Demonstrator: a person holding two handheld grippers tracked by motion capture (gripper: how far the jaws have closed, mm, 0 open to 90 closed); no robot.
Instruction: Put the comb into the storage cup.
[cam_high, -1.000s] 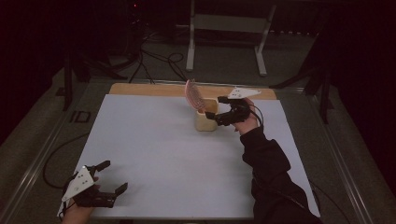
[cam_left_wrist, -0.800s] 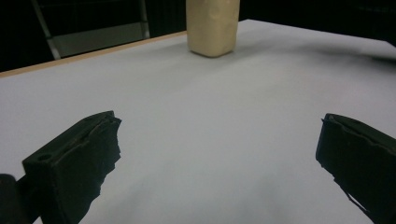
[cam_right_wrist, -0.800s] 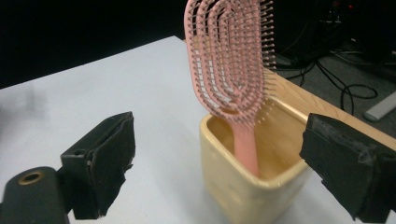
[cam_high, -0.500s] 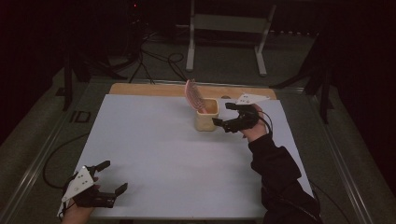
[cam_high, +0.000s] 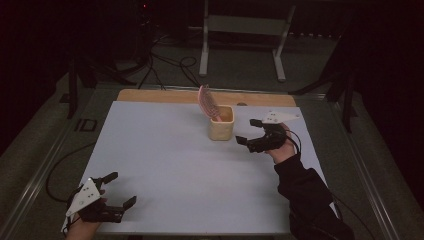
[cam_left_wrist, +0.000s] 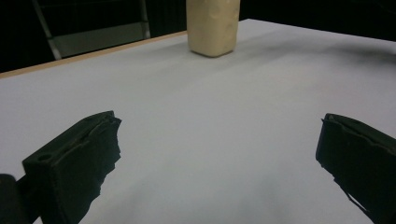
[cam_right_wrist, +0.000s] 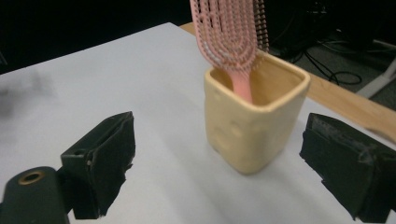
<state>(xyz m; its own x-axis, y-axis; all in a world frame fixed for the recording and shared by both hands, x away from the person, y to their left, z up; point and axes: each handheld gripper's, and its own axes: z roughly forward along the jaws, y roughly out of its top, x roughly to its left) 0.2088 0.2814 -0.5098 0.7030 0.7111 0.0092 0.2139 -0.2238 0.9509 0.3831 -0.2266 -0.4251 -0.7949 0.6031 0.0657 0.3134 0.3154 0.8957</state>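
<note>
A cream square cup (cam_high: 221, 128) (cam_right_wrist: 252, 128) stands upright at the far middle of the white table (cam_high: 175, 165). A pink hairbrush (cam_high: 207, 102) (cam_right_wrist: 231, 35) stands handle-down in it and leans left. My right gripper (cam_high: 248, 131) (cam_right_wrist: 219, 170) is open just right of the cup, a little apart from it, jaws empty. In the right gripper view the cup sits between and beyond the two black jaws. My left gripper (cam_high: 121, 189) (cam_left_wrist: 217, 154) rests open and empty at the near left corner, with the cup (cam_left_wrist: 212, 25) far ahead of it.
A wooden strip (cam_high: 160, 96) runs along the table's far edge. Behind it are a metal stand (cam_high: 240, 35) and cables (cam_high: 170, 62) on the floor. A cable (cam_high: 55, 170) loops off the table's left side.
My right gripper has drawn back to the right and toward the near side, away from the cup. The brush stays standing in the cup. The left gripper has not moved.
</note>
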